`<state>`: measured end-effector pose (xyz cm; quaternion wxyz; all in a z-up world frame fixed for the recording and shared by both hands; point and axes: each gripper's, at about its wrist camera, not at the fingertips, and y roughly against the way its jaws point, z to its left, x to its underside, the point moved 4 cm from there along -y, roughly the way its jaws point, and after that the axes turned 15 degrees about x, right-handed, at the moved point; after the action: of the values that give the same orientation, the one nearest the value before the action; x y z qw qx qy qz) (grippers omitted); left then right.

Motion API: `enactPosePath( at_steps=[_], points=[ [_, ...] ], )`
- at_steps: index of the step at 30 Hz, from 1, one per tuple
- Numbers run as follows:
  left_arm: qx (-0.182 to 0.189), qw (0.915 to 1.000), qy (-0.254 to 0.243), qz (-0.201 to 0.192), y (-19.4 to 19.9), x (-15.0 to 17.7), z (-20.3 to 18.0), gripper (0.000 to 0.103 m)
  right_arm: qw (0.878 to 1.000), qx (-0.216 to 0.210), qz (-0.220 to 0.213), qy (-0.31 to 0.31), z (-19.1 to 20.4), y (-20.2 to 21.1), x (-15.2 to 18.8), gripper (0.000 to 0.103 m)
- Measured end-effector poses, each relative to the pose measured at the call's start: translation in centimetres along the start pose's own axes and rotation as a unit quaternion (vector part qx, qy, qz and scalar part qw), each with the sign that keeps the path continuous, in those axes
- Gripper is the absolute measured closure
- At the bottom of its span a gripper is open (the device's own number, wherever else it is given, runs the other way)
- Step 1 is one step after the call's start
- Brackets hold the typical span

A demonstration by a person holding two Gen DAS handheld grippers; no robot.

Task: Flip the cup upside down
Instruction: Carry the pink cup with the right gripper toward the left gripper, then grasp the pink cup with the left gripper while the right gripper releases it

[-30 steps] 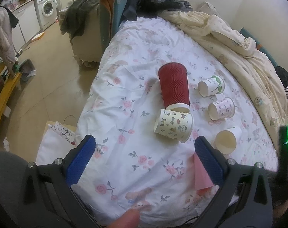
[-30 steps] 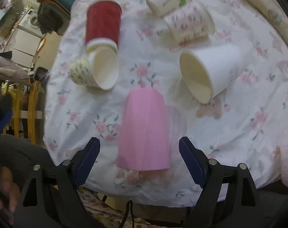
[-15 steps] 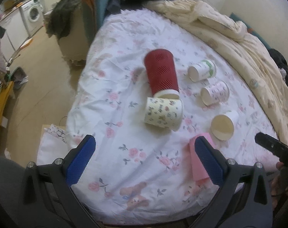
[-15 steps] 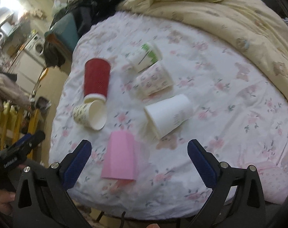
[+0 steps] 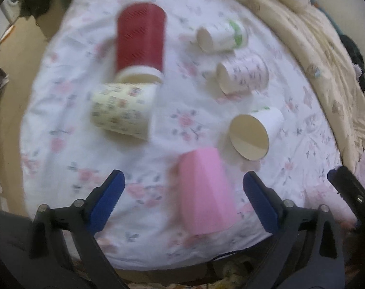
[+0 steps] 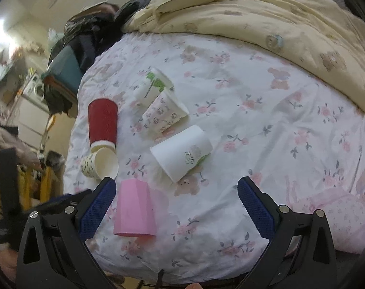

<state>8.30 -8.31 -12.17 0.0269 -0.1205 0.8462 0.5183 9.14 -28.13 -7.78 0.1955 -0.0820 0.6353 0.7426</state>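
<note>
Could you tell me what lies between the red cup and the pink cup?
The cartoon-print cup, on its side at the red cup's mouth; the pink cup stands nearer. Right wrist view.

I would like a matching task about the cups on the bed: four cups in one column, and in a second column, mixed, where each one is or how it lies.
Cups:
1. pink cup
2. red cup
3. plain white cup
4. green-marked cup

Places:
A. farthest from the cameras
B. rim against the cartoon-print cup
C. upside down, nearest the bed's front edge
D. on its side, right of the pink cup

Pairs: 1-C, 2-B, 3-D, 4-A
</note>
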Motion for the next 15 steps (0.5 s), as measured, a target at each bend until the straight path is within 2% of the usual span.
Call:
enactPosePath(
  at_steps=[5, 12, 15],
  points=[
    [-0.008, 0.9987, 0.02, 0.046, -3.7, -0.6, -0.7, 0.016, 0.999, -0.023, 0.01, -0.029, -1.0, 0.0, -0.5, 0.0],
    [-0.013, 0.9954, 0.045, 0.083, -6.8, -0.4, -0.4, 0.018, 0.998, -0.038, 0.014, -0.047, -1.5, 0.1, -0.8, 0.0],
    [-0.021, 0.9944, 0.041, 0.095, -7.6, -0.3, -0.4, 0.026, 0.998, -0.04, 0.015, -0.045, -1.4, 0.1, -0.8, 0.0]
  ],
)
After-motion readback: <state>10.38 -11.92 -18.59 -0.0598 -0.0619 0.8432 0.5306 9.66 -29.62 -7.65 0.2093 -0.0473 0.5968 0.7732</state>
